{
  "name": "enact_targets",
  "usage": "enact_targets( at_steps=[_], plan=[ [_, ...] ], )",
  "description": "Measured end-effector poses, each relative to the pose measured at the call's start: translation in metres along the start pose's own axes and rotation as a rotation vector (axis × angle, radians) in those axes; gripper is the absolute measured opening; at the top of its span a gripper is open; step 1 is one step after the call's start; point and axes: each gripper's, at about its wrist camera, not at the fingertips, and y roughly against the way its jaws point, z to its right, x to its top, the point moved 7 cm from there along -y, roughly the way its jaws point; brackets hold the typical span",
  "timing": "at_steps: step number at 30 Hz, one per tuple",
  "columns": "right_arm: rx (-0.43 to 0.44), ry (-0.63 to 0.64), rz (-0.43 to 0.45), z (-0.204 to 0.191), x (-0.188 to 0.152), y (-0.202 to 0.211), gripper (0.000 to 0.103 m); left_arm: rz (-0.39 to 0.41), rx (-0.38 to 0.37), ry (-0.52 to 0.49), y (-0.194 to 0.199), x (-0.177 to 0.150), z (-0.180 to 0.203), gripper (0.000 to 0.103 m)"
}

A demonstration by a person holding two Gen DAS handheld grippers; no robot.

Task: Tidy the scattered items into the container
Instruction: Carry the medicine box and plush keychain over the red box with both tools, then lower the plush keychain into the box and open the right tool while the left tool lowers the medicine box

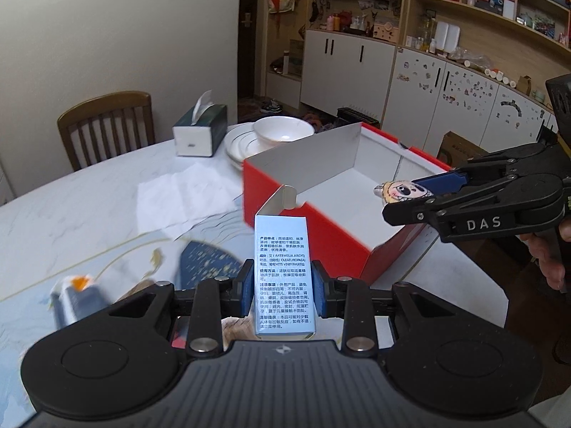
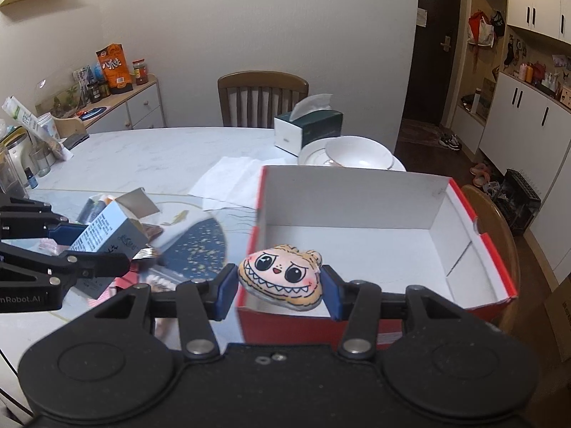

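Above the red box point(image 2: 374, 324), right jaws clamp the plush face point(image 2: 281, 277), its grin visible only there; left jaws clamp the carton point(image 1: 284, 278).

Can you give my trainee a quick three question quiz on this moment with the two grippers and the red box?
1. True or false: the left gripper is open and holds nothing.
2. What does the right gripper hold: A) a bowl, B) a plush toy face, C) a tissue box?
3. Fill in: inside the red box, the visible part of the floor looks ____.

Key
1. False: it is shut on the small printed carton.
2. B: the plush toy face, held at the box's near edge.
3. Bare: nothing lies on the visible white floor; the bowl and tissue box stand beyond it on the table.
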Motion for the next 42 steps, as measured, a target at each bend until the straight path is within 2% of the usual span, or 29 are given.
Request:
enact_targets(
  at_steps=[20, 31, 42],
  plan=[
    [-0.031, -0.028, -0.037, 0.072, -0.004, -0.026, 0.048, -0.046, -0.023, -0.115, -0.078, 0.052, 0.051, 0.031],
    [-0.056, -0.054, -0.065, 0.108, -0.005, -0.047, 0.048, -0.121, -0.04, -0.176, -0.128, 0.068, 0.062, 0.031],
    [-0.077, -0.019, -0.131, 0.131, -0.013, -0.08, 0.048, -0.215, -0.059, -0.221, -0.183, 0.077, 0.076, 0.031]
  ],
)
